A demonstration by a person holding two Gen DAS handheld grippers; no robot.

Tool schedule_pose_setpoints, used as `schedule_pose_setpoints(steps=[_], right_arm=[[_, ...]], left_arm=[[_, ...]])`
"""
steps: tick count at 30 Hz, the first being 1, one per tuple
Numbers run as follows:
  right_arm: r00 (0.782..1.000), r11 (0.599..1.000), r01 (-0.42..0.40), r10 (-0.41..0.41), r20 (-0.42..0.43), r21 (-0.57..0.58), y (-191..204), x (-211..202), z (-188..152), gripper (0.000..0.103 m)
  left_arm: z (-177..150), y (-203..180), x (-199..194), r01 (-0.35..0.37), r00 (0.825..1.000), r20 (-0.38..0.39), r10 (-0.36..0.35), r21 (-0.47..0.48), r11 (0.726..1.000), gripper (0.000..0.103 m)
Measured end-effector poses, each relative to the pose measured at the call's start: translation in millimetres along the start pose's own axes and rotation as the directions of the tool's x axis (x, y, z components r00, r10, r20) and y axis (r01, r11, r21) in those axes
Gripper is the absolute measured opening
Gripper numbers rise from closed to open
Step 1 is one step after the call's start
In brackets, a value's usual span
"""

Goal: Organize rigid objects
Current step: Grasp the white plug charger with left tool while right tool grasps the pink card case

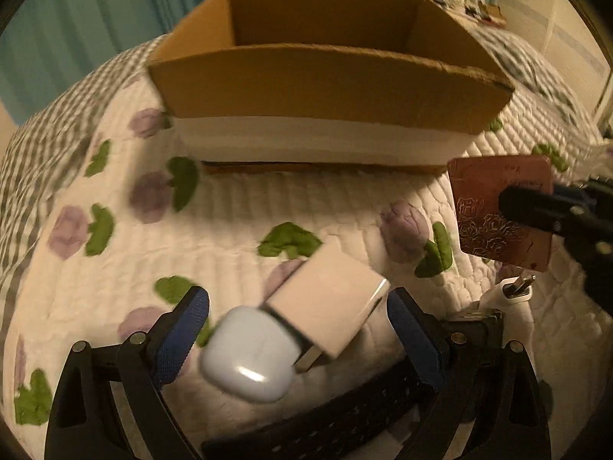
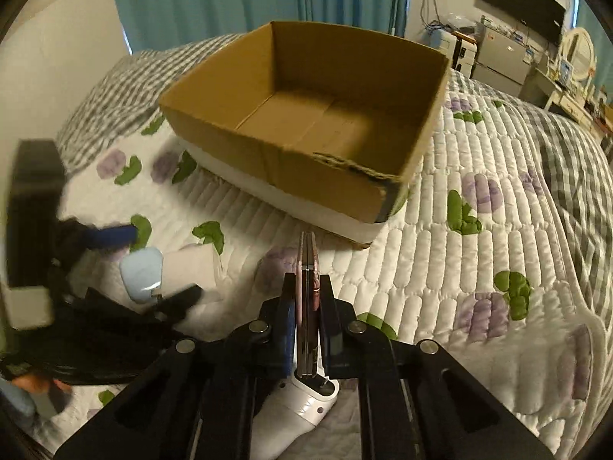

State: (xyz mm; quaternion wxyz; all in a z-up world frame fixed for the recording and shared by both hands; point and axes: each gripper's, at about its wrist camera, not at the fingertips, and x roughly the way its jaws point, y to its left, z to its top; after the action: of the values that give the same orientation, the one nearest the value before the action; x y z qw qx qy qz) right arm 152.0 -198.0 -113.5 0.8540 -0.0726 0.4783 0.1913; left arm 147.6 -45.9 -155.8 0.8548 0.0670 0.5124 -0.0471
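Note:
An open cardboard box sits on the quilted bed; the right wrist view shows its inside holding nothing. My left gripper is open, its jaws on either side of a pale blue earbud case and a white charger block that lie on the quilt; both also show in the right wrist view, the case and the block. My right gripper is shut on a thin pink compact with a rose pattern, held edge-on above the quilt.
A white device with a metal tip lies on the quilt under the right gripper. The floral quilt spreads to the right. A dresser and shelves stand at the far right behind the bed.

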Motion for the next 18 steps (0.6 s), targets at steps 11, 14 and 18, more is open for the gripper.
schedule_pose_setpoints(steps=[11,14,18], right_arm=[[0.999,0.997,-0.045,0.046,-0.017,0.059,-16,10,-8,0.009],[0.999,0.997,-0.044,0.045,-0.011,0.058,-16,9,-8,0.009],[0.999,0.998,-0.024,0.023,0.028,0.051,-12,-3,-7,0.009]], left_arm=[[7,-18,30,0.016,0.998,-0.07,-0.01,0.092,0.996,0.067],[4,-19,19,0.025,0.999,-0.044,-0.022,0.081,0.996,0.067],[-2,-16,-16,0.044,0.999,0.025,-0.046,0.069,0.997,0.067]])
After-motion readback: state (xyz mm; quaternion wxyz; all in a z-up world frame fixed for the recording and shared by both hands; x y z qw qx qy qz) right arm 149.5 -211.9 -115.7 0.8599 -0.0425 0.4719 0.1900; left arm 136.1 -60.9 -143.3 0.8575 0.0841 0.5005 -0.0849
